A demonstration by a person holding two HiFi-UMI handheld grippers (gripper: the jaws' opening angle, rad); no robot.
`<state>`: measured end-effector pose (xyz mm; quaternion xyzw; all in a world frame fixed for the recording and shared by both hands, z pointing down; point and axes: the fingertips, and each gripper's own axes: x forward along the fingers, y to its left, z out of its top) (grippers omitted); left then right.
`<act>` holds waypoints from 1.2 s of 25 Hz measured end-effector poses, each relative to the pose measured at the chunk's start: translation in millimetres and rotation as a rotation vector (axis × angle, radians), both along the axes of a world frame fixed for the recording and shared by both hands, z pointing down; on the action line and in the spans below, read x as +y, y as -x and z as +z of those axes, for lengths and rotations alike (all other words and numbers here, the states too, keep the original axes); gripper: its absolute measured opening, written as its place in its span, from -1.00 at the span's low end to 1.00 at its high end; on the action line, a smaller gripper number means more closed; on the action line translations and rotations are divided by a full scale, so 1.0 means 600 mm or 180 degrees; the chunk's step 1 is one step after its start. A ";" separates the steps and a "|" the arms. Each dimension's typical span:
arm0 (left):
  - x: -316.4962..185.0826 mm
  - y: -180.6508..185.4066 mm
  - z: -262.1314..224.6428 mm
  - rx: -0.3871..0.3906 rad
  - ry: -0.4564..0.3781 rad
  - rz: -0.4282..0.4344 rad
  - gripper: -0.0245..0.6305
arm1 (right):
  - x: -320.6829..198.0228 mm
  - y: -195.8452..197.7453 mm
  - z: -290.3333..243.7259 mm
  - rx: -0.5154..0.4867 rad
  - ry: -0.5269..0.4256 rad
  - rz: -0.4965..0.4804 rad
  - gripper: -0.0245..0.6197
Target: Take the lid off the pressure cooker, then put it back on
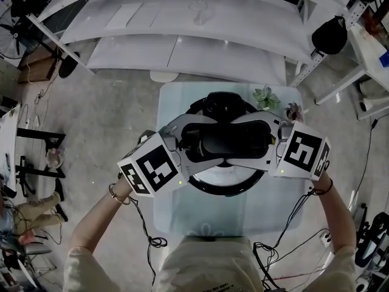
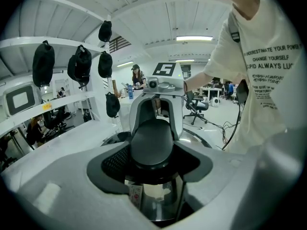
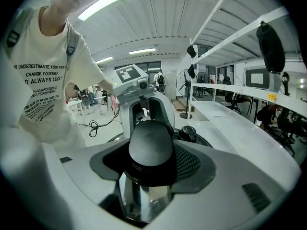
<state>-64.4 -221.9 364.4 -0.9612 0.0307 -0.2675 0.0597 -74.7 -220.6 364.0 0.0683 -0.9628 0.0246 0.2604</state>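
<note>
As left gripper and right gripper clamp lid handle, cooker near table edges.

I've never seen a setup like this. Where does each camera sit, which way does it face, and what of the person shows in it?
Head view: on the person's head, facing steeply down at the pressure cooker on the table; both forearms, the left gripper and right gripper show.
Left gripper view: on the left gripper, looking along its fingers, closed on the lid handle, toward the right gripper; the shirt shows.
Right gripper view: the mirror image, facing the left gripper; shirt again.
Shared: all see the lid handle.
</note>
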 end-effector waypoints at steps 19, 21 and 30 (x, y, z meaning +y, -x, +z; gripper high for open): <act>0.019 -0.003 -0.053 0.0019 -0.0152 0.0043 -0.06 | 0.018 -0.003 -0.051 -0.0045 -0.0140 0.0001 -0.07; 0.027 -0.003 -0.060 0.0018 -0.0169 0.0073 -0.05 | 0.026 -0.003 -0.059 -0.0070 -0.0140 0.0032 -0.07; 0.068 -0.021 -0.075 -0.0007 -0.0238 0.0089 -0.05 | 0.066 -0.021 -0.073 -0.0075 -0.0186 0.0059 -0.07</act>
